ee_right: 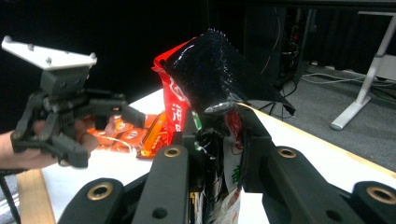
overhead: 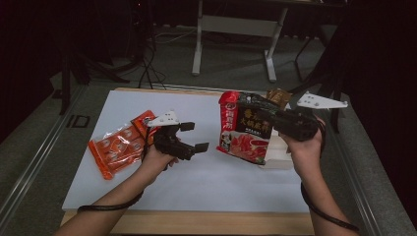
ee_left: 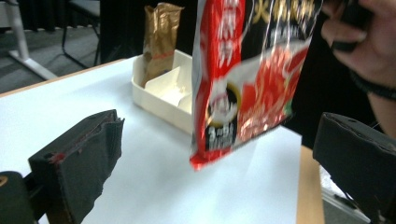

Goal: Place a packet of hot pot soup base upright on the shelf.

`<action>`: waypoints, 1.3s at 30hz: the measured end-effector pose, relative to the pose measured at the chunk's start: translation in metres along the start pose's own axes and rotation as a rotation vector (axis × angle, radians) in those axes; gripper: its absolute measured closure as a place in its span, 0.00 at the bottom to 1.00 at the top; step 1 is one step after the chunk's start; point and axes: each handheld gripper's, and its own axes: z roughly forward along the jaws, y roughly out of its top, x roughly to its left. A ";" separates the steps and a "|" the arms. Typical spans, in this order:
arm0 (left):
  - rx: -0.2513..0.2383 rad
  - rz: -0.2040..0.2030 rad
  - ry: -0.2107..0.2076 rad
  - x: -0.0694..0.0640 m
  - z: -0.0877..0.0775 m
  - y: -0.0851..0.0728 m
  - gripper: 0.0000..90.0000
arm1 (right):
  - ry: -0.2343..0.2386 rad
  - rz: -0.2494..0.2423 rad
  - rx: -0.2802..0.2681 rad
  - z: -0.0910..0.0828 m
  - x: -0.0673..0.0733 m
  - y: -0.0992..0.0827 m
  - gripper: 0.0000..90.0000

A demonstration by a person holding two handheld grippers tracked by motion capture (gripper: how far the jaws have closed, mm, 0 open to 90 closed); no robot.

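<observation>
My right gripper (overhead: 276, 123) is shut on the upper part of a red and black food packet (overhead: 245, 130) and holds it upright above the white table (overhead: 196, 187). In the right gripper view the jaws (ee_right: 219, 158) pinch the crumpled packet (ee_right: 210, 74). My left gripper (overhead: 195, 136) stands open just left of the packet, with nothing between its fingers. In the left gripper view the packet (ee_left: 247, 79) hangs ahead of the wide-apart jaws. An orange packet (overhead: 115, 147) lies flat on the table behind my left hand.
A white tray (overhead: 278, 157) sits on the table under and behind the held packet, with a brown-gold pouch (overhead: 279, 97) standing at its far end. The tray (ee_left: 163, 95) has a divider inside. Table legs and cables stand on the floor beyond.
</observation>
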 end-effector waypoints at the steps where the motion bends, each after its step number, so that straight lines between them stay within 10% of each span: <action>1: 0.000 0.002 -0.004 0.001 -0.001 -0.003 0.01 | -0.004 -0.002 -0.002 0.000 -0.001 0.002 0.85; 39: 0.051 0.012 0.099 0.003 -0.035 -0.084 0.01 | -0.238 0.012 -0.014 -0.020 -0.088 0.025 0.85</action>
